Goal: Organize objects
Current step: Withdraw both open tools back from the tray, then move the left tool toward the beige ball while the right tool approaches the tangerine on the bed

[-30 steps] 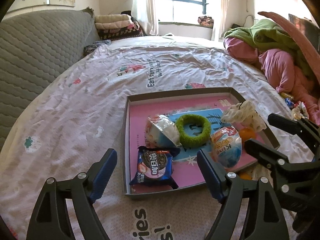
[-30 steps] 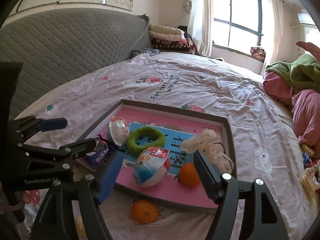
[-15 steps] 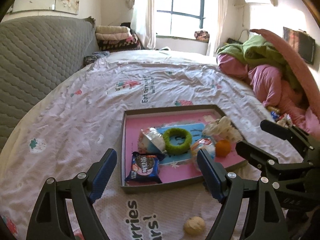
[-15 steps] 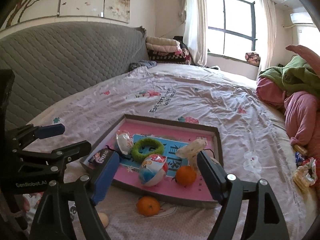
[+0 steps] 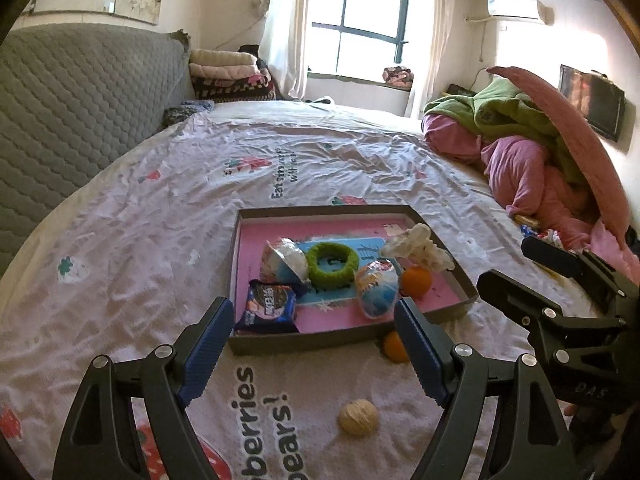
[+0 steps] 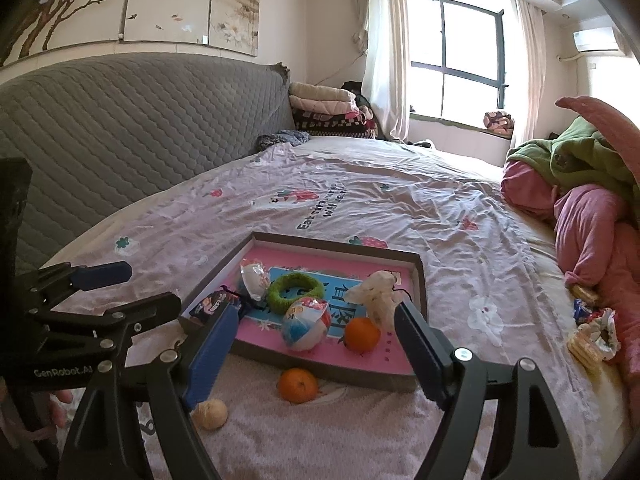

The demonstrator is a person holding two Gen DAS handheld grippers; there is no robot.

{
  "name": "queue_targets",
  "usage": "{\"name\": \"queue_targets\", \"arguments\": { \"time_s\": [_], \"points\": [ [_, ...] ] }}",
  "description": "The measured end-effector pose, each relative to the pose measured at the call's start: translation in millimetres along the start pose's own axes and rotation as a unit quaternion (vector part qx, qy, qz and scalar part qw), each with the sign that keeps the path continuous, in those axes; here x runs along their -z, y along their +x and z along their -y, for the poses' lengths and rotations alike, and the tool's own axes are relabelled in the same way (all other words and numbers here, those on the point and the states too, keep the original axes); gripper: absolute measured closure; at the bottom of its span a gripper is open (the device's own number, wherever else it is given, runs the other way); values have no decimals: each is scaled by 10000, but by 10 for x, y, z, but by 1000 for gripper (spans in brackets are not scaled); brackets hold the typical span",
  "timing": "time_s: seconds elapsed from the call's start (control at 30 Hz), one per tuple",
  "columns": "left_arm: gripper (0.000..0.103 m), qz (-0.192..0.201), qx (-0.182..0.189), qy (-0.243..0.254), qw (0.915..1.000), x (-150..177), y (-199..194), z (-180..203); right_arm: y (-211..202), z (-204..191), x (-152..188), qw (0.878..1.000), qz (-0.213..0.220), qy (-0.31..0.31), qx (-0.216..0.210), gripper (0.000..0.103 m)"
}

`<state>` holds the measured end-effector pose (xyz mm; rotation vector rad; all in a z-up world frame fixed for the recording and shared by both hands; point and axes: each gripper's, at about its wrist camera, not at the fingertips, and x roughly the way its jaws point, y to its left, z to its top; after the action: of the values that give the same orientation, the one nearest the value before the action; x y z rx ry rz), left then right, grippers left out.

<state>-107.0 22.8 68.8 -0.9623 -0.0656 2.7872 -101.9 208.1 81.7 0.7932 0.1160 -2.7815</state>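
A shallow grey tray (image 5: 304, 344) with a pink floor lies on the bed sheet. In it are an Oreo packet (image 5: 268, 308), a white egg-shaped packet (image 5: 284, 260), a green ring (image 5: 332, 264), a Kinder egg (image 5: 378, 288), an orange (image 5: 416, 280) and a white cloth toy (image 5: 420, 244). A second orange (image 6: 298, 384) and a beige ball (image 6: 210, 414) lie on the sheet in front of the tray. My left gripper (image 5: 313, 305) hangs open above the tray's near edge, holding nothing. My right gripper (image 6: 317, 311) is open and empty too, to the right of the left one.
Pink and green bedding (image 5: 540, 152) is heaped at the right. Snack wrappers (image 6: 592, 328) lie beside it. A grey quilted headboard (image 5: 80, 100) runs along the left, with folded blankets (image 5: 232, 76) at its far end. Bare sheet stretches left of and beyond the tray.
Both grippers have drawn back and risen from the tray, which looks smaller now. The orange and the beige ball on the sheet have come into view. The right jaws stand slightly wider.
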Motion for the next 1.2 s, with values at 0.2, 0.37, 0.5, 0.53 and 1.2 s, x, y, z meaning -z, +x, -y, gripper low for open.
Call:
{"name": "queue_targets", "arguments": {
  "time_s": [0.2, 0.37, 0.5, 0.53, 1.2],
  "points": [
    [20, -112, -13, 37, 9999, 144, -25, 73, -106, 2, 61, 10000, 6, 26, 48, 23],
    [20, -193, -127, 116, 9997, 261, -48, 129, -169, 24, 120, 10000, -33, 57, 40, 23],
    [20, -218, -196, 62, 9995, 334, -87, 137, -196, 13, 155, 10000, -41, 63, -55, 23],
    [20, -221, -235, 55, 9995, 354, -98, 141, -202, 4, 164, 10000, -45, 49, -53, 23],
    [20, -642, -444, 79, 9969, 769, -138, 125, -301, -75, 422, 9995, -309, -38, -64, 23]
  ]
}}
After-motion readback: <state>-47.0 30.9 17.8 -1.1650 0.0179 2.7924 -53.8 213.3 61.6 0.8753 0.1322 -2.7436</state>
